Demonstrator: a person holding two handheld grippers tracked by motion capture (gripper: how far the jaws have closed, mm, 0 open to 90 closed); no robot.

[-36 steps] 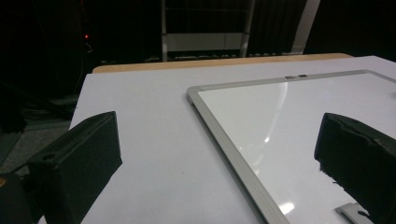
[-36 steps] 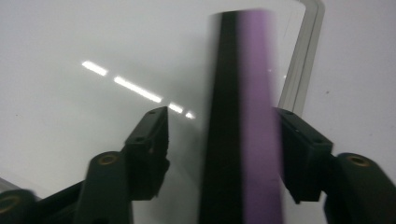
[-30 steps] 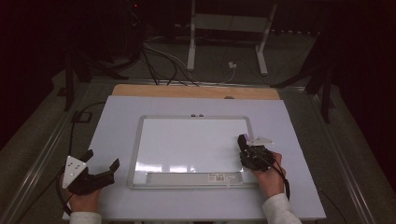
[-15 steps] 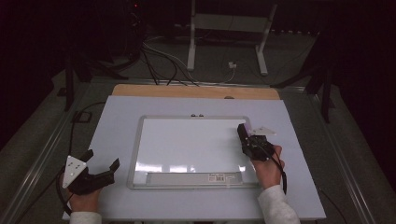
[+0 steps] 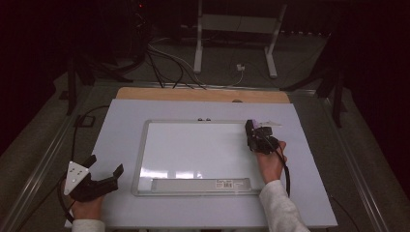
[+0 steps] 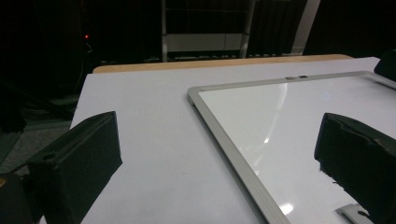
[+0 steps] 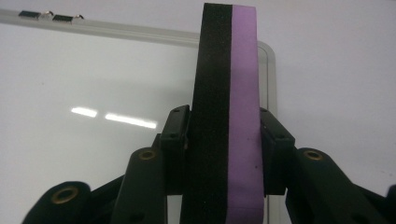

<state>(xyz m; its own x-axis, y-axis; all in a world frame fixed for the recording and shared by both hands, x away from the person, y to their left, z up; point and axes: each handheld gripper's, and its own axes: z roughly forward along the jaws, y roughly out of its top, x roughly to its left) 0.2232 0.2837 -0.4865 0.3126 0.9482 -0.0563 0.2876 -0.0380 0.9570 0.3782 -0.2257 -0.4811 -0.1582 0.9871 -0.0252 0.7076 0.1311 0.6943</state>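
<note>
the eraser [image 7: 229, 107] is two-toned — a black half and a purple half, side by side. the whiteboard [image 5: 193, 150] is glossy white inside a silver-grey frame, with a grey tray strip along its near edge. the table [image 5: 121, 125] is pale lilac-white, backed by a light wooden strip [image 5: 203, 94]. both grippers — left [image 5: 99, 176], right [image 5: 254, 137] — are black; the left bears a grey plate.

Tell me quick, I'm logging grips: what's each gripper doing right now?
Left gripper: open, holding nothing, beside the whiteboard.
Right gripper: shut on the black-and-purple eraser, over the whiteboard's far right corner.
</note>
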